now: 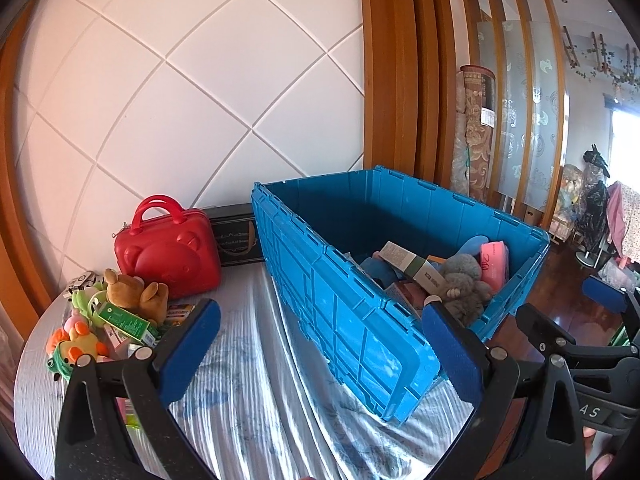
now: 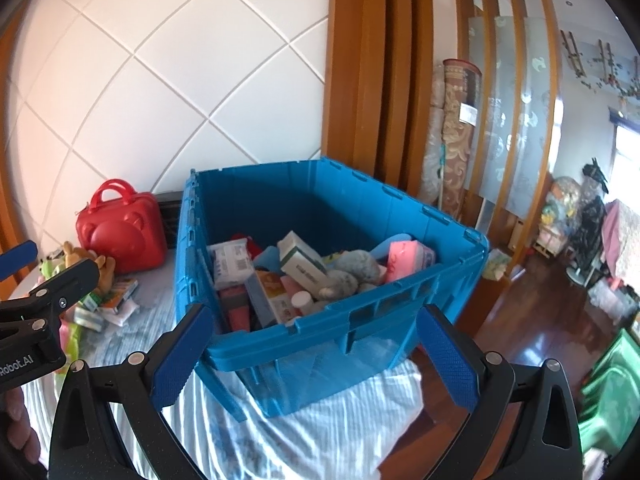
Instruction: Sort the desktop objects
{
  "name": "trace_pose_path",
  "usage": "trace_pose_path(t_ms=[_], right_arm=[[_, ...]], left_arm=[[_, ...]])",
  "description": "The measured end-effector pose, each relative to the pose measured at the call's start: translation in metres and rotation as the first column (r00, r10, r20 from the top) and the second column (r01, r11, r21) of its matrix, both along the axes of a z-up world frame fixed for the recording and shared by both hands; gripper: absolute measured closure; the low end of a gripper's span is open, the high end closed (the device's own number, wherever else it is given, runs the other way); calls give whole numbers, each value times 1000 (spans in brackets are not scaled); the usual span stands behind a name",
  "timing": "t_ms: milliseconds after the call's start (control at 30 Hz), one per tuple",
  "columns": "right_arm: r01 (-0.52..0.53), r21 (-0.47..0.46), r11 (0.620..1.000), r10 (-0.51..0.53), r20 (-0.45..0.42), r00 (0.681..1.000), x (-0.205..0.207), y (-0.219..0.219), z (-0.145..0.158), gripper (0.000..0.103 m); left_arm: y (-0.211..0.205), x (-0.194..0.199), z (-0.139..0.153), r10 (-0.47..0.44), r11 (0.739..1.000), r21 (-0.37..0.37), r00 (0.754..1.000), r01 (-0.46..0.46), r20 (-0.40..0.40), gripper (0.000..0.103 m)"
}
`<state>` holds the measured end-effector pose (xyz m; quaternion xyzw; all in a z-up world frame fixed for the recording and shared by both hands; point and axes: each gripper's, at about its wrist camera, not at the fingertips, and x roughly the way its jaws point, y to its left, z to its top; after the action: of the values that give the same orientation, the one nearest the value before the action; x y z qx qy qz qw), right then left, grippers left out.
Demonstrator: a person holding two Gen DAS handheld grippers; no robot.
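On bench, right end: blue crate (image 2: pixel 360 320), holding boxes, grey plush (image 2: pixel 352 272), pink pouch (image 2: pixel 404 258).
Left of crate: red bear case (image 1: pixel 168 252), brown plush (image 1: pixel 132 292), green box (image 1: pixel 128 322).
Left tool (image 1: pixel 320 352): wide, empty.
Right tool (image 2: pixel 316 356): wide, empty.

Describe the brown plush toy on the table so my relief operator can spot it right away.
Start from the big blue crate on the striped tablecloth, then look left to the red bear-faced case by the wall. The brown plush toy lies just in front of that case, at the top of the loose pile. It is the only brown, furry item there; its neighbours are green, yellow and orange plushies and small boxes.
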<state>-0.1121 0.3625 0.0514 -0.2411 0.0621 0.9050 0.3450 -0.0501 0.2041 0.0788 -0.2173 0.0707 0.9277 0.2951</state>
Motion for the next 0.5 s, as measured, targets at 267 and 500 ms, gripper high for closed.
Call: trace_pose_path(t_ms=[267,500], right_arm=[[2,-4,1000,-2,14,1000,-2,5,-3,0],[-4,-6,1000,4,28,1000,-3,8,-6,0]], left_arm=[[2,-2,-2,-1,1000,0,1000,1,12,1],[4,-3,-3,3,1000,0,1000,-3,14,1]])
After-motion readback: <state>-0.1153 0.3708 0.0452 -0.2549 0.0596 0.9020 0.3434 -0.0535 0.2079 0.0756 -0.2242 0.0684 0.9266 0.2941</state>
